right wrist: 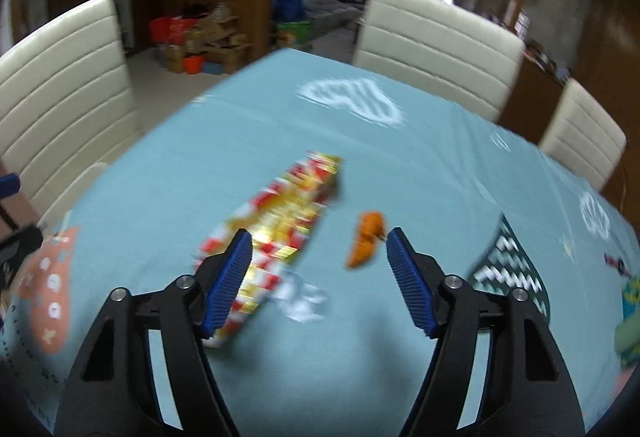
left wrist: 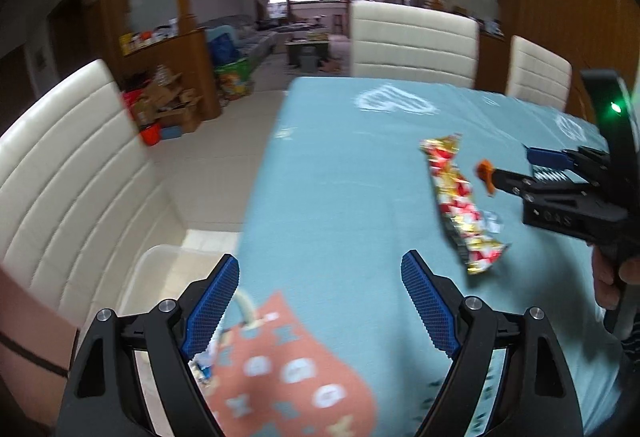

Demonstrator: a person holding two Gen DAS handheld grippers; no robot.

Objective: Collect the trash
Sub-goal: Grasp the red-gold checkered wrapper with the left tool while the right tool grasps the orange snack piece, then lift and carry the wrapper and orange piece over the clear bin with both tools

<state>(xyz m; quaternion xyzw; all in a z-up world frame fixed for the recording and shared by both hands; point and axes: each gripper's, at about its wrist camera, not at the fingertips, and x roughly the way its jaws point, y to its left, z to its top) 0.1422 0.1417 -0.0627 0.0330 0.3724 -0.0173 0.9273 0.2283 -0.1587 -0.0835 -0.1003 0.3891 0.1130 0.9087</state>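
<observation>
Here, both grippers are held open — the left gripper (left wrist: 320, 297) at lower centre, the right gripper (right wrist: 318, 269) over the wrapper (right wrist: 276, 237) and orange scrap (right wrist: 366, 239) seen mid-frame on the tablecloth (right wrist: 400, 177).

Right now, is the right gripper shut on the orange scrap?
No: the right gripper is open, and the orange scrap lies on the tablecloth.

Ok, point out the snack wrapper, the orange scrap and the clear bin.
snack wrapper (right wrist: 280, 233): right wrist view, middle of the foil.
orange scrap (right wrist: 366, 239): right wrist view, its centre.
clear bin (left wrist: 160, 257): left wrist view, far rim.
</observation>
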